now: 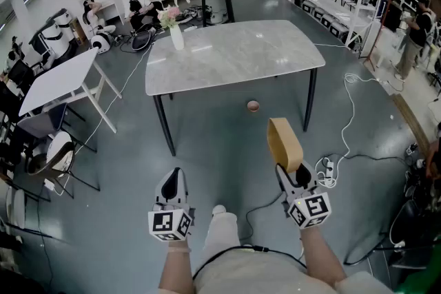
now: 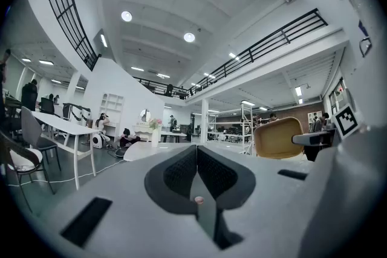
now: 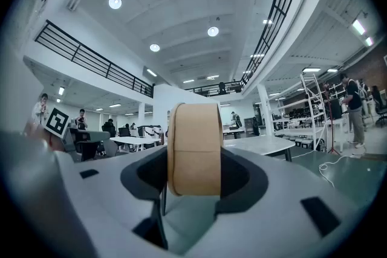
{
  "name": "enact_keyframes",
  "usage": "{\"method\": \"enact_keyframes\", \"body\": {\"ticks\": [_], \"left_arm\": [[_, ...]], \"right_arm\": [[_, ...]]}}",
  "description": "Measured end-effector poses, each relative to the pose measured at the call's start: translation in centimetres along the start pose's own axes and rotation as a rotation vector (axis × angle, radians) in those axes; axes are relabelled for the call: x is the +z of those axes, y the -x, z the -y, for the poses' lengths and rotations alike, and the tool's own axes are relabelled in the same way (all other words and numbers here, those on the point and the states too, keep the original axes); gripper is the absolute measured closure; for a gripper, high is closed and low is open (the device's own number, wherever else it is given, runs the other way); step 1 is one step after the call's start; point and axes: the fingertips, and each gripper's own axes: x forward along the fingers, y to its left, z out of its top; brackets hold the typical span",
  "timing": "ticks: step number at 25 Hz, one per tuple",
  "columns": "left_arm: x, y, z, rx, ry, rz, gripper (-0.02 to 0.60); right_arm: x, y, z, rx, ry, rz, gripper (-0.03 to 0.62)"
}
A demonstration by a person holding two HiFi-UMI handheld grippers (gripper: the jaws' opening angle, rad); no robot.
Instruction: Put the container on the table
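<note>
Head view: right gripper (image 1: 294,174) is clamped on the tan container (image 1: 284,142), held over the floor short of the table's (image 1: 234,58) near edge. Left gripper (image 1: 173,184) has its jaws pressed together with nothing between them. Flower vase (image 1: 176,35) stands at the far left corner, and the rest of the tabletop is open.

Grey table (image 1: 241,55): flower vase (image 1: 176,38) upright near far-left corner.

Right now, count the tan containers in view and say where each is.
1. The tan, rounded container is clamped in the right gripper, short of the grey stone-topped table. A small round thing on the floor by that table is too small to identify.
</note>
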Motion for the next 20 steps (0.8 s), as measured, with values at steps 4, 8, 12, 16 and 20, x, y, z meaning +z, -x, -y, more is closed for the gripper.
{"method": "enact_keyframes", "body": {"ticks": [4,8,12,16,20], "left_arm": [[0.1,-2.7,-0.3,-0.016,0.001,0.009,0.577],[0.0,-5.9,-1.7,-0.027,0.012,0.012,0.577],[-1.0,-10.4,-3.8,-0.027,0.034,-0.012,0.577],[-0.3,-15.3,-5.3,-0.065,0.037,-0.004,0.577],[-0.1,-19.9,-7.8,-0.084,0.040,-0.015,0.577]], "right_arm": [[0.2,-2.4,0.8,0.002,0.010,-0.009,0.375],[-0.1,-5.6,1.8,-0.006,0.010,-0.019,0.375],[-1.1,-9.4,3.3,-0.020,0.003,-0.043,0.375],[-1.0,-13.8,5.0,-0.042,-0.022,-0.047,0.375],[-0.5,-18.2,6.1,-0.064,-0.071,-0.032,0.375]]}}
